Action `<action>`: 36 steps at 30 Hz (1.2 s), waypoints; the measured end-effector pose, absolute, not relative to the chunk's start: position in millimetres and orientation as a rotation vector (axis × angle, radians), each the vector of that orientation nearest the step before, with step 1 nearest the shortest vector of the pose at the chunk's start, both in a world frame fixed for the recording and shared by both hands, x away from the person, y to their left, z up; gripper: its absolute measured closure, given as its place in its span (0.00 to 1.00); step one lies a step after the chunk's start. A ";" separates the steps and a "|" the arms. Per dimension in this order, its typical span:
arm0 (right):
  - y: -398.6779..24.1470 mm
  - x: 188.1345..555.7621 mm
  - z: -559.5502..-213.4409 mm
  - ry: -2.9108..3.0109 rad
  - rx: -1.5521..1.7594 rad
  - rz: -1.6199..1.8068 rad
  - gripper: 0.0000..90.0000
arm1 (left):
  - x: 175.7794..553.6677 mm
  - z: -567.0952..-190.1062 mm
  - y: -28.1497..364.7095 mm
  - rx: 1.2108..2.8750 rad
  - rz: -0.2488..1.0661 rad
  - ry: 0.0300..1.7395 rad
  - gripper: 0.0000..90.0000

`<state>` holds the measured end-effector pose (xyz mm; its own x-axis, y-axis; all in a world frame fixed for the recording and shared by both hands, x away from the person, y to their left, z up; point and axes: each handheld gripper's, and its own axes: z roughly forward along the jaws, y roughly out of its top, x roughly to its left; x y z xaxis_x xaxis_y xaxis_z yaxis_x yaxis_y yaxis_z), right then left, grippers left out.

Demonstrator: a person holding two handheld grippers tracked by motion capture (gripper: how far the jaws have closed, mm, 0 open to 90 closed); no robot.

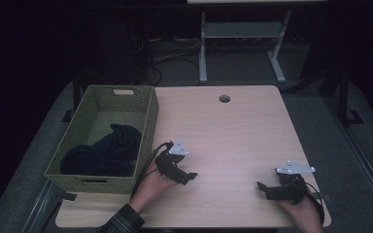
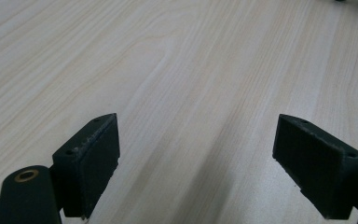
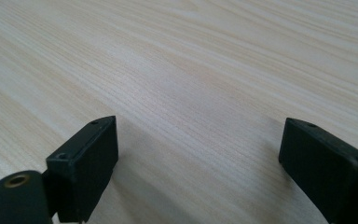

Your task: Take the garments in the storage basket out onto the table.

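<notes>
both jaws apart, the left hand-held gripper (image 1: 187,177) rests near the basket (image 1: 148,121); the right hand-held gripper (image 1: 264,188) lies well apart.

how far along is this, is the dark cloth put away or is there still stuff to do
Looks done: the dark cloth lies inside the woven basket. In hand: nothing; left gripper and right gripper are open above the wooden table. Left: nothing loose on the tabletop.

Light wood-grain table (image 1: 233,131) with a round cable hole (image 1: 224,99) near its far edge. Second table's white metal legs (image 1: 203,48) on the grey floor (image 1: 252,68) behind it, cables (image 1: 172,56) trailing on the floor at their left. Surroundings dark.
</notes>
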<state>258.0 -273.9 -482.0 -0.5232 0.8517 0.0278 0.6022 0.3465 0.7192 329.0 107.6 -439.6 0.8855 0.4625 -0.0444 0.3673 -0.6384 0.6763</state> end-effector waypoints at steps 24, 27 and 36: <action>-273.9 258.0 -482.0 2.263 1.284 0.981 0.13 | 330.7 -411.5 105.5 2.351 0.115 0.563 0.16; -273.9 258.0 -482.0 2.263 1.284 0.982 0.13 | 331.8 -409.3 106.1 2.351 0.098 0.556 0.16; -274.0 257.9 -481.9 2.265 1.282 0.983 0.13 | 334.9 -400.4 103.7 2.364 0.066 0.519 0.16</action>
